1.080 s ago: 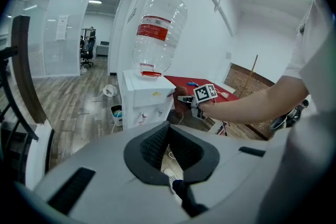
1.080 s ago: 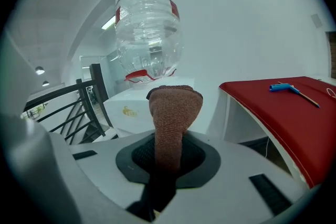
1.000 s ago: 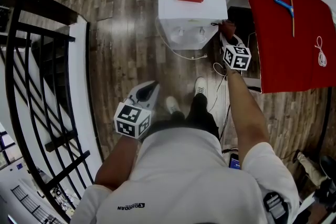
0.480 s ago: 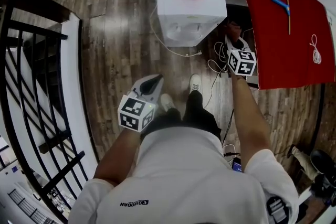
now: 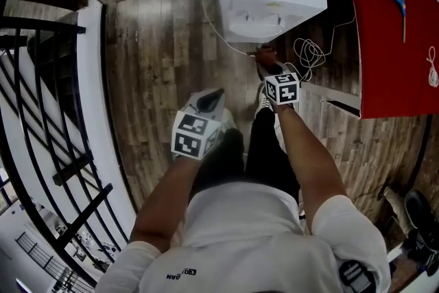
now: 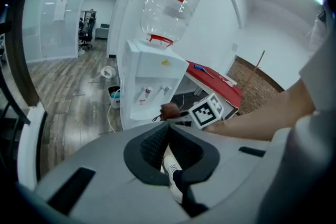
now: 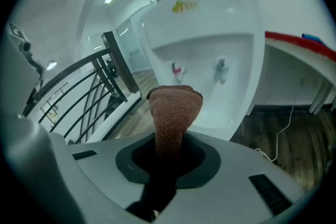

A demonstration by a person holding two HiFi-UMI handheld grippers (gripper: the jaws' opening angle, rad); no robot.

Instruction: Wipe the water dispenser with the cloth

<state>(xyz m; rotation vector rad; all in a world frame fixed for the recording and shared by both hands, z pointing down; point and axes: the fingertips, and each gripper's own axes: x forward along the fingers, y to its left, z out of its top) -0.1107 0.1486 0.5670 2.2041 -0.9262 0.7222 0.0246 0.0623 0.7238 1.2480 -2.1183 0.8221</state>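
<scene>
Two grippers. Right gripper (image 7: pixel 171 150) clamped on one brown cloth (image 7: pixel 175 106), its folded wad poking up past the jaw tips. Pointed at the front of one white water dispenser (image 7: pixel 210 44), just below the recess with two taps (image 7: pixel 177 68), and apparently short of touching it. Left gripper (image 6: pixel 169 150) drawn together on nothing, held low over the wooden floor (image 5: pixel 158 44) beside the person's legs.

One upturned water bottle (image 6: pixel 170 0) on top of the dispenser. One loose white cable (image 5: pixel 310 51) coiled on the floor by the dispenser's right front corner, and one red table (image 5: pixel 391 31) just beyond.

Likely trouble:
- Cloth pulled out of the clamp, through hard dragging with so little of it gripped.
- A tap pressed and water spilled into the recess, through a wipe carried straight over the levers.
- Cable snagged or tugged, through a low sweep near that right corner.
- Dispenser nudged and bottle rocked, through pushing with no steadying from the idle gripper.
</scene>
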